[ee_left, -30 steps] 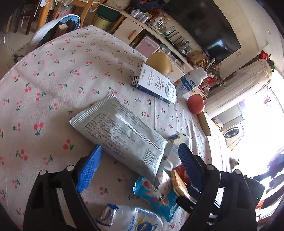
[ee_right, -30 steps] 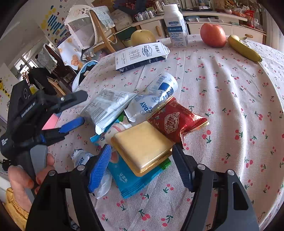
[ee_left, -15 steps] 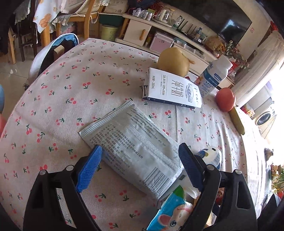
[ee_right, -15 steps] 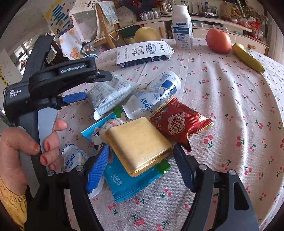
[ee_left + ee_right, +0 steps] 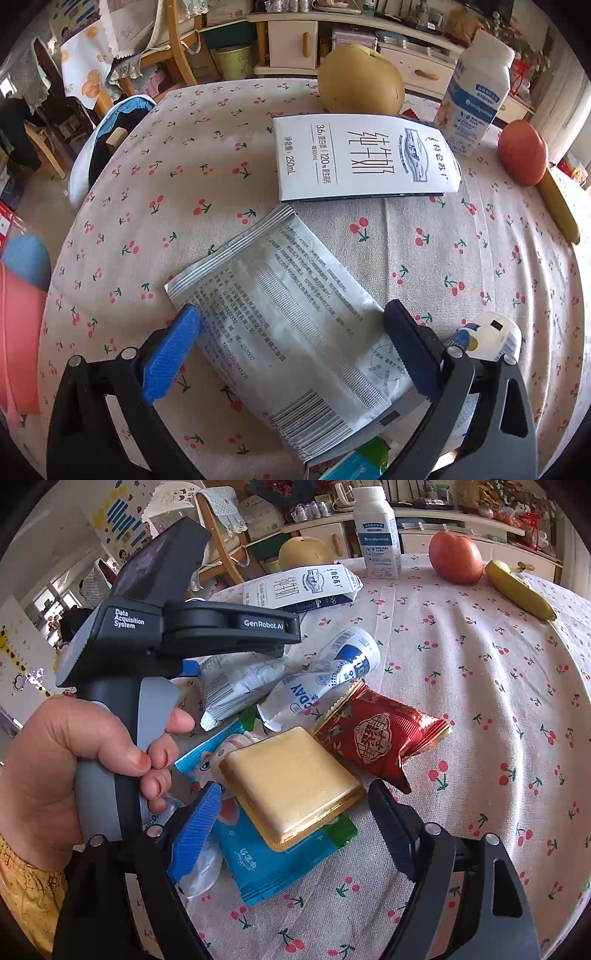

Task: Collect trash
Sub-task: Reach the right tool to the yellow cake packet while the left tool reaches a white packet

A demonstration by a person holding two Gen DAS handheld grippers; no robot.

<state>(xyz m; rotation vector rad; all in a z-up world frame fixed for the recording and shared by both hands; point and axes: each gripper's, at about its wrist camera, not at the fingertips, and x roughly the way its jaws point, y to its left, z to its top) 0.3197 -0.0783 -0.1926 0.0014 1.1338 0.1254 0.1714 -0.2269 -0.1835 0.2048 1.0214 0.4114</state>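
Silver is the colour of the flat packet (image 5: 291,332) lying between my left fingers (image 5: 170,354), low in the middle of the left picture. My left gripper (image 5: 291,354) is spread wide and holds nothing; the packet lies flat on the cherry tablecloth (image 5: 184,155).

My right gripper (image 5: 291,834) is spread wide too, with nothing in it. Between its fingers, low in the right picture, sit a gold tray (image 5: 291,779) on top of a blue wrapper (image 5: 266,864). Just beside the tray, towards the right, is a red wrapper (image 5: 380,734). Above them, near the middle, is a squashed white pouch (image 5: 325,679).

I think the job has hardly started. All the trash is in one heap on the table, and I see no bin or bag for it in either picture. None of it is picked up yet.

Up at the top of both pictures are a flat milk carton (image 5: 365,158), a pear (image 5: 360,81), a white bottle (image 5: 476,96), an apple (image 5: 456,557) and a banana (image 5: 519,589). The carton looks like trash to me. The fruit should stay, I think.
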